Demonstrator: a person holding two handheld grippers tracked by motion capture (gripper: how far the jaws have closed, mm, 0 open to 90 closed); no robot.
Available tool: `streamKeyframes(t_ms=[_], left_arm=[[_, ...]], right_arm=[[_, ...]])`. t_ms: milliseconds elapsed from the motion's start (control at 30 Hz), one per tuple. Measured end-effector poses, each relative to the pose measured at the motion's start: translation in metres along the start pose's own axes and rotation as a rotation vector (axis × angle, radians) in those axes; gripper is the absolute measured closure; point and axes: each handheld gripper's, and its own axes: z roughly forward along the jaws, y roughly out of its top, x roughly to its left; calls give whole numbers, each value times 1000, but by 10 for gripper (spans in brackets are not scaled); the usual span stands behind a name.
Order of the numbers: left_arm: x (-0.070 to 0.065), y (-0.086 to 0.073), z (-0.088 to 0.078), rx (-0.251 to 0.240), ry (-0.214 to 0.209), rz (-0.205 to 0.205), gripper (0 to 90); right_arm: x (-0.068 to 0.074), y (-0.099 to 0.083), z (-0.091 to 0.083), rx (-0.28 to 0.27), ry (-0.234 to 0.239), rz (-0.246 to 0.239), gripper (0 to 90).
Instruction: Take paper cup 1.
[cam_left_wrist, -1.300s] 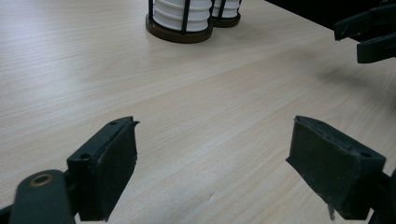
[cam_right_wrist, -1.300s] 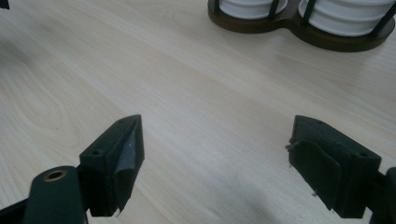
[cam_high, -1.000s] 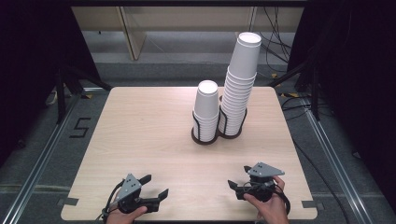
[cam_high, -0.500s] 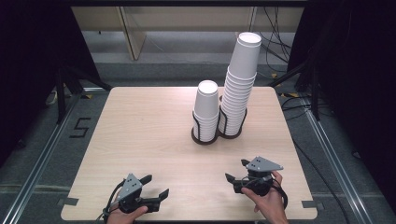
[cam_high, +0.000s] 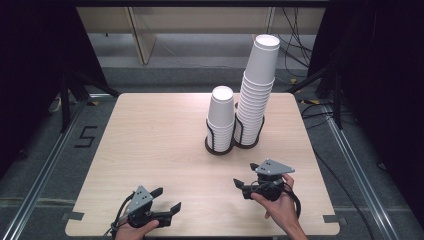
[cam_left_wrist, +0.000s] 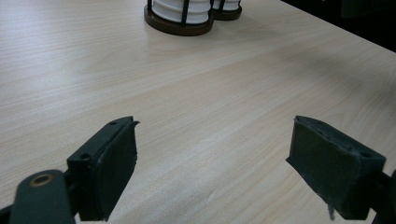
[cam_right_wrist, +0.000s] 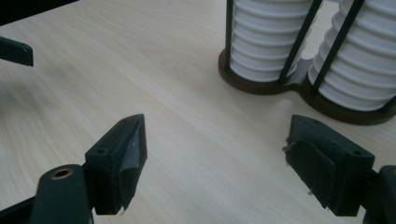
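STAGE: pre-grasp | L tongs (cam_high: 167, 210) apart, empty, low on surface (cam_high: 150, 145) | R tongs (cam_high: 245, 186) apart, empty, near short cup stack (cam_high: 220, 117) | DONE: none evident | LEFT: reach, grip a cup; tall stack (cam_high: 257, 90) untouched.

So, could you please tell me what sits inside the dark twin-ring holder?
The holder carries two stacks of white paper cups: a short stack and a tall, leaning one. Its base under them is covered.

**Right gripper advances toward the cup holder**

The right gripper (cam_high: 248, 186) has moved up the worktop (cam_high: 150, 145) from its near edge — forward and a little leftward, lifted slightly — closing part of the gap to the cup holder (cam_high: 220, 148). More of the person's right hand (cam_high: 278, 207) and wrist now reaches over the worktop.
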Motion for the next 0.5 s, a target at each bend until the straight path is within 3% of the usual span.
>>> streamKeyframes(t_ms=[133, 167, 467, 500], left_arm=[[0, 0, 0, -1, 5, -3, 146], [0, 0, -1, -1, 6, -3, 146], [1, 0, -1, -5, 7, -9, 146], [1, 0, -1, -4, 10, -9, 146]], right_arm=[[0, 9, 1, -6, 6, -12, 222], [-2, 12, 2, -16, 14, -36, 228], [1, 38, 3, -42, 17, -35, 234], [1, 40, 5, -51, 26, -54, 234]])
